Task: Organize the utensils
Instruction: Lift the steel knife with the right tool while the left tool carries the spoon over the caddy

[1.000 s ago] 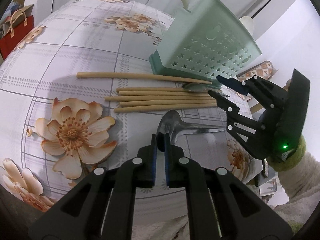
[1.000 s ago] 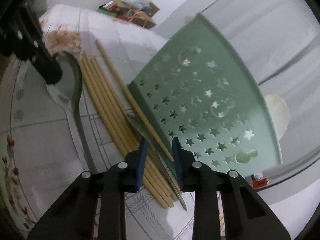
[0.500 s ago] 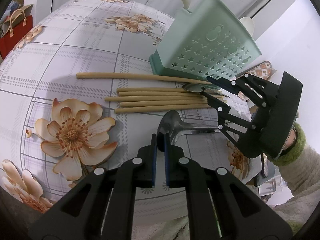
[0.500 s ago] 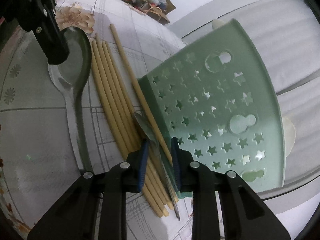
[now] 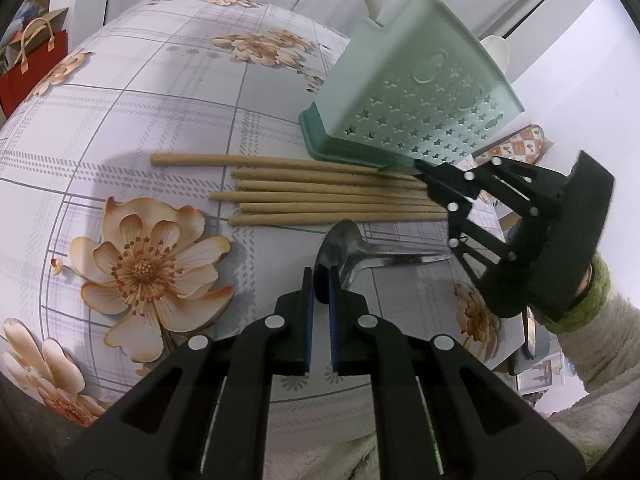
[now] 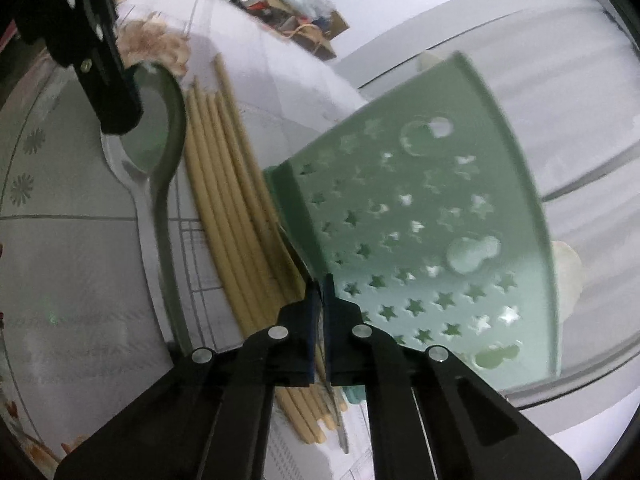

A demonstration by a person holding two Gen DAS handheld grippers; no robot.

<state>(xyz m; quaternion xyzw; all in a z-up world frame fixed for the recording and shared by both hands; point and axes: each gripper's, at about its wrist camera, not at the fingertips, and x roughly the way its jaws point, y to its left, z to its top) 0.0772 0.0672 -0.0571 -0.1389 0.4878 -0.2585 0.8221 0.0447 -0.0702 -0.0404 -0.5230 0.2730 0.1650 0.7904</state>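
- While the left gripper (image 5: 319, 292) sits clamped on the bowl rim of the large polished steel spoon (image 5: 360, 252), which lies on the floral checked tablecloth (image 5: 160, 120), the right gripper (image 6: 319, 300) has just been closing.
- Its jaws now stand all but together on the small, thin metal spoon (image 6: 295, 258), which lies between the bundle of pale bamboo chopsticks (image 5: 320, 196) and the foot of the mint-green plastic utensil holder with star cut-outs (image 5: 412, 108).
- The holder leans over on the cloth, its base touching the nearest chopstick, with the small spoon tucked right against it.
- Step in hand, as I judge it: pick up the small spoon to put it in the holder.
- To do it well, lift straight up first, so the spoon clears the chopsticks without dragging them.
- A thin handle can pivot between flat pads, so the wrist should stay steady and the tilt come slowly.
- The holder looks light, so any nudge at its base could slide it.
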